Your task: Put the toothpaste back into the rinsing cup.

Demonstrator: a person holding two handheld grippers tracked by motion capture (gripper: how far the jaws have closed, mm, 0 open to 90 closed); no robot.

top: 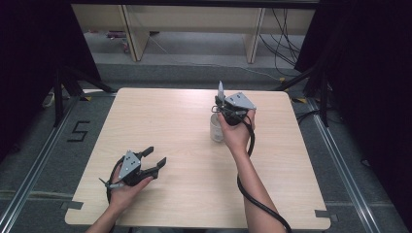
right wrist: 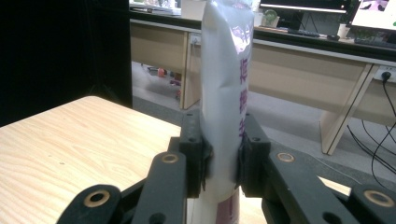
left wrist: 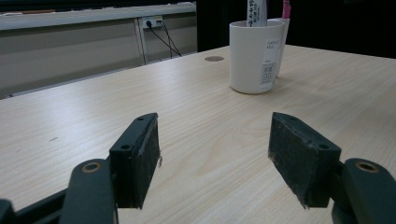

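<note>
Counter [top: 184, 145] fills frame centre. White cup [top: 216, 128] stands right of centre; tube [right wrist: 226, 93] upright at or in the cup, pinched by right hand-held gripper [top: 224, 108]. Judged mid-task: release pending. Left hand-held gripper [top: 156, 159], lower left, wide, empty.

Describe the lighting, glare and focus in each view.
High view: table evenly lit, surroundings dark. Left gripper view: jaws slightly soft up close, white cup sharper, faint shadow at its base. Right gripper view: glare on the tube in the right gripper; background soft.
</note>
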